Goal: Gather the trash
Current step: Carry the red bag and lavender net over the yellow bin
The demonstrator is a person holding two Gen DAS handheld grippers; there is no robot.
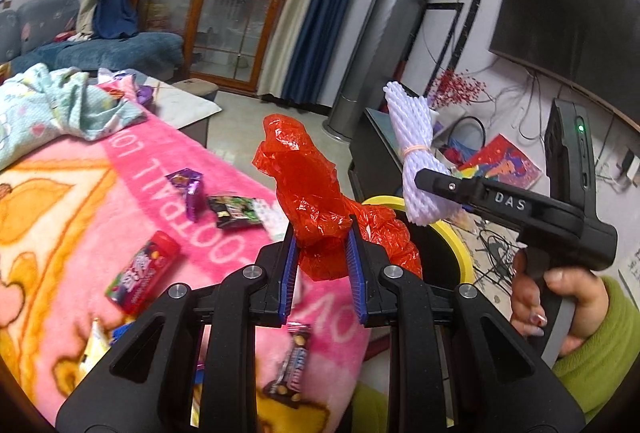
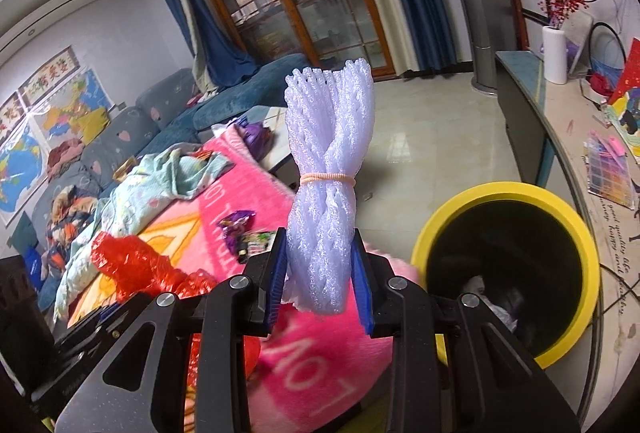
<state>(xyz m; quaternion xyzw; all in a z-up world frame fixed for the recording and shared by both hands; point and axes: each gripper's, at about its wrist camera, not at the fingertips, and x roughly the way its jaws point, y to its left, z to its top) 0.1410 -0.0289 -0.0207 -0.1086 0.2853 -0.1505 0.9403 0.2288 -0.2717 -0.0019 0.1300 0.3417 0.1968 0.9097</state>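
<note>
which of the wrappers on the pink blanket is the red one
The red candy packet, lying nearest the blanket's near edge on the left. The twisted purple wrapper and the black-and-green wrapper lie farther up the pink blanket.

Pink blanket (image 1: 120, 201) with orange pattern covers surface. On it: red candy tube (image 1: 142, 271) near left, purple wrapper (image 1: 188, 189) and dark green-black packet (image 1: 234, 211) further on, chocolate bar wrapper (image 1: 292, 365) near edge, crumpled pale-green cloth (image 1: 60, 109) at far left.
</note>
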